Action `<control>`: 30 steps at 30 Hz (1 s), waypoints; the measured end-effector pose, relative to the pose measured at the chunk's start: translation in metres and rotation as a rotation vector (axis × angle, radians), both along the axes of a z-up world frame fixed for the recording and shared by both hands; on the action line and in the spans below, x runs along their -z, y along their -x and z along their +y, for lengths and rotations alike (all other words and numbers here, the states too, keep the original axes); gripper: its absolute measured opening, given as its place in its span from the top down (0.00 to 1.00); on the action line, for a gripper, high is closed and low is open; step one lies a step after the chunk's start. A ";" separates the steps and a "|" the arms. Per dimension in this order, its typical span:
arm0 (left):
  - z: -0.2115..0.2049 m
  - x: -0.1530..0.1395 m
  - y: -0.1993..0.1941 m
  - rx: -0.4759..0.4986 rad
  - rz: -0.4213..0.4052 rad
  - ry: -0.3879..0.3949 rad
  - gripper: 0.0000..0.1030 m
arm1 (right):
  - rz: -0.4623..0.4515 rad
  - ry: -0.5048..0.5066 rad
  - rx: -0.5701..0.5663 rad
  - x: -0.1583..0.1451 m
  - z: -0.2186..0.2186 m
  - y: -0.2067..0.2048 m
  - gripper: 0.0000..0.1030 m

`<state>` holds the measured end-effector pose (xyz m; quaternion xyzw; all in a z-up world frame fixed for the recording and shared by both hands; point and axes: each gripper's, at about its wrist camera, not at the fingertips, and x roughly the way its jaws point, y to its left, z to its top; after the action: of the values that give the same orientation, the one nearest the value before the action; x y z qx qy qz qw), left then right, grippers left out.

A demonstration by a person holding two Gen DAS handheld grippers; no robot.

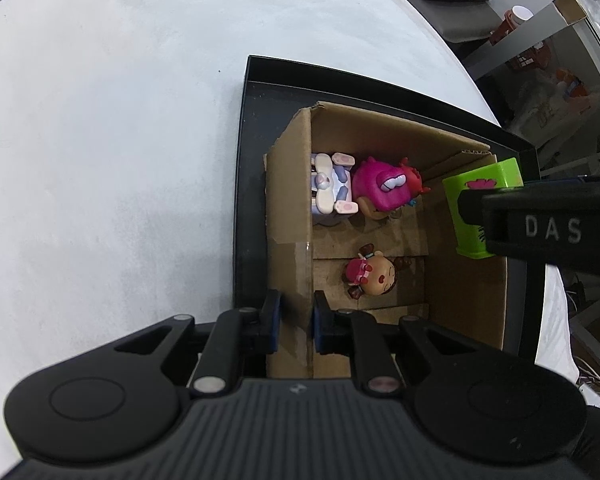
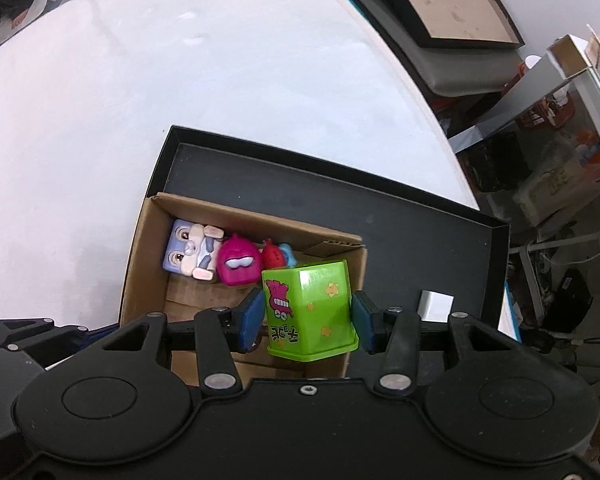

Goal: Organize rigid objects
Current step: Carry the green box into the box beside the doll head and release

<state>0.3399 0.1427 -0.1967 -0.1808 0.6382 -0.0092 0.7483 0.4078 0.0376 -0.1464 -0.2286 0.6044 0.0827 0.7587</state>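
A cardboard box (image 1: 452, 280) (image 2: 140, 264) stands inside a black tray (image 1: 246, 168) (image 2: 420, 224). In the box lie a pale blue bunny cube (image 1: 328, 186) (image 2: 190, 254), a magenta figure (image 1: 384, 188) (image 2: 239, 266) and a small brown-haired doll (image 1: 374, 276). My left gripper (image 1: 296, 322) is shut on the box's left wall. My right gripper (image 2: 306, 318) is shut on a green toy box (image 2: 312, 314) (image 1: 482, 208) and holds it over the cardboard box's right side.
The tray sits on a white table (image 1: 100, 140) (image 2: 180, 80) near its right edge. A small white block (image 2: 436, 306) lies in the tray right of the cardboard box. Framed boards (image 2: 440, 0) and clutter lie beyond the table edge.
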 end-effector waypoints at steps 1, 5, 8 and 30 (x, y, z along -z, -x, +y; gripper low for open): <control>0.000 0.000 0.000 0.001 0.001 0.000 0.86 | 0.001 0.004 -0.005 0.000 0.001 0.001 0.54; -0.001 0.000 -0.002 0.002 0.003 0.001 0.85 | 0.003 -0.002 -0.001 -0.001 0.000 0.002 0.54; -0.002 -0.001 -0.001 0.005 -0.001 -0.001 0.85 | -0.002 -0.007 -0.002 -0.003 -0.003 0.002 0.54; -0.012 -0.002 -0.003 -0.009 0.034 -0.048 0.85 | 0.006 -0.070 0.022 -0.005 -0.047 0.005 0.53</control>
<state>0.3429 0.1307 -0.1950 -0.1658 0.6501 0.0126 0.7414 0.4032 -0.0095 -0.1413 -0.1951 0.6057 0.0963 0.7654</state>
